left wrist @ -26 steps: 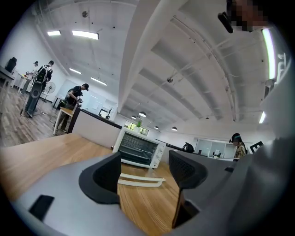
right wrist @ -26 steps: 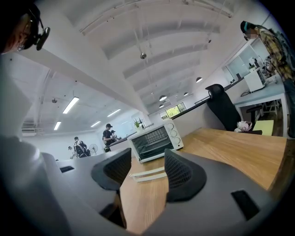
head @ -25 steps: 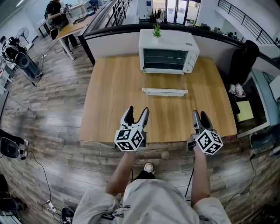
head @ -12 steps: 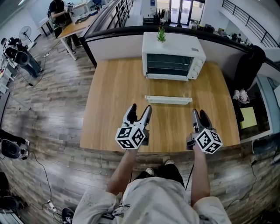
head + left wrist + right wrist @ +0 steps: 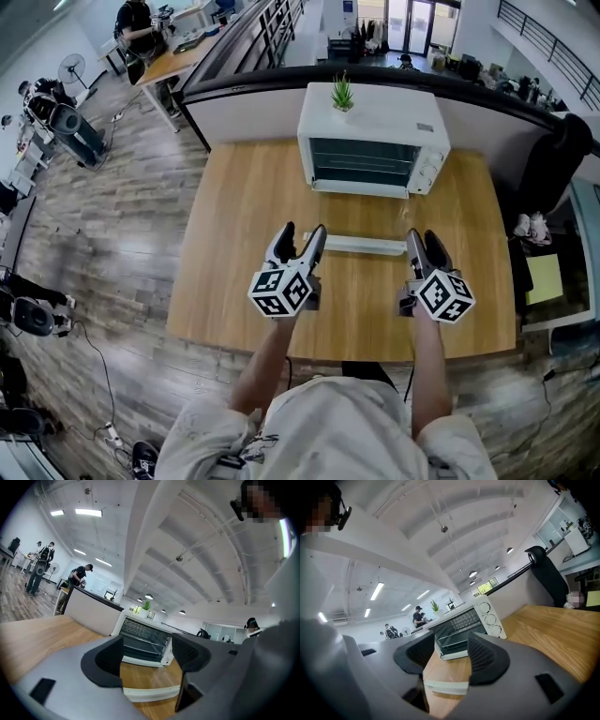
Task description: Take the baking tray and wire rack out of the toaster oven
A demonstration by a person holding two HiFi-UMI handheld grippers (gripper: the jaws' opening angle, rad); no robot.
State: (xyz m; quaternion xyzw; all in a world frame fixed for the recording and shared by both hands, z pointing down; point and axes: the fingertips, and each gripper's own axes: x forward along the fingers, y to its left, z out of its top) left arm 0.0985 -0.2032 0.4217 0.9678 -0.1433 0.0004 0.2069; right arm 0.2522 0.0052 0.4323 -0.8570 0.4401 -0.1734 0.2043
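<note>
A white toaster oven [image 5: 370, 141] stands at the far side of the wooden table [image 5: 239, 216]. Its glass door looks let down flat, with the white front edge [image 5: 361, 246] towards me. Wire shelves show in the dark inside [image 5: 143, 639]; I cannot make out a tray. My left gripper [image 5: 300, 242] is open and empty, just left of the white edge. My right gripper [image 5: 424, 246] is open too, nothing between its fingers, at the edge's right end. The left gripper view [image 5: 146, 658] and the right gripper view [image 5: 443, 660] both look at the oven [image 5: 464, 630].
A small potted plant [image 5: 342, 92] sits on top of the oven. A low partition wall [image 5: 244, 98] runs behind the table. A black chair [image 5: 553, 155] stands off the right end. People work at a desk [image 5: 159, 42] far back left.
Both grippers have moved forward over the table towards the oven, and the person has stepped up to the table's near edge. The white door edge now lies level with the fingertips.
</note>
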